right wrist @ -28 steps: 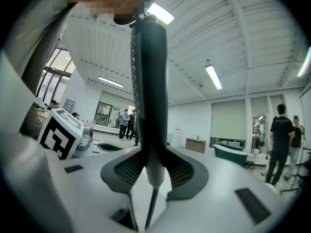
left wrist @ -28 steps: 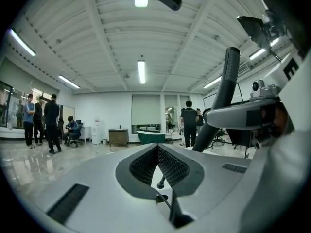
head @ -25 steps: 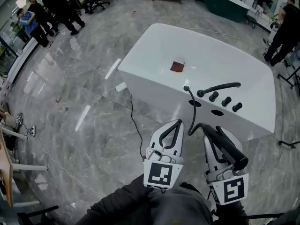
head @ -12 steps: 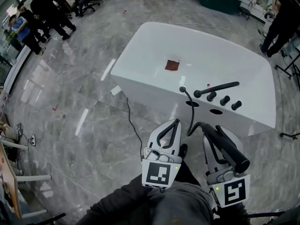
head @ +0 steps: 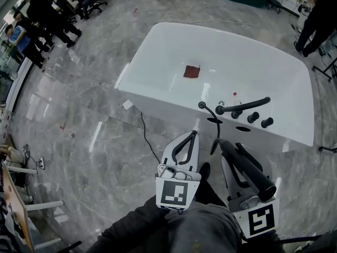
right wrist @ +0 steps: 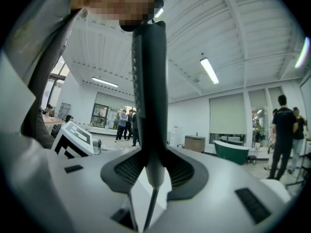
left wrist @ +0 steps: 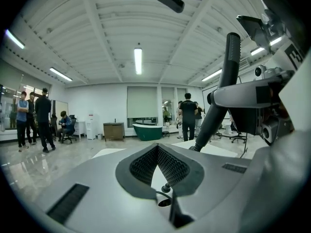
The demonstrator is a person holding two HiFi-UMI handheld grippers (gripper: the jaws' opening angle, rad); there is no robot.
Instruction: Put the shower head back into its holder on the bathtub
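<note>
No letters, digits or brand names can be read on anything in view. The only signs seen are black-and-white square code patterns, which hold no legible characters. One is carried on the left marker cube [head: 174, 193] at the rear of the left tool [head: 192, 134], and another on the right marker cube [head: 259, 220] at the rear of the right tool [head: 225, 145]. A further face of such a pattern is seen at the left edge of the right gripper view.
</note>
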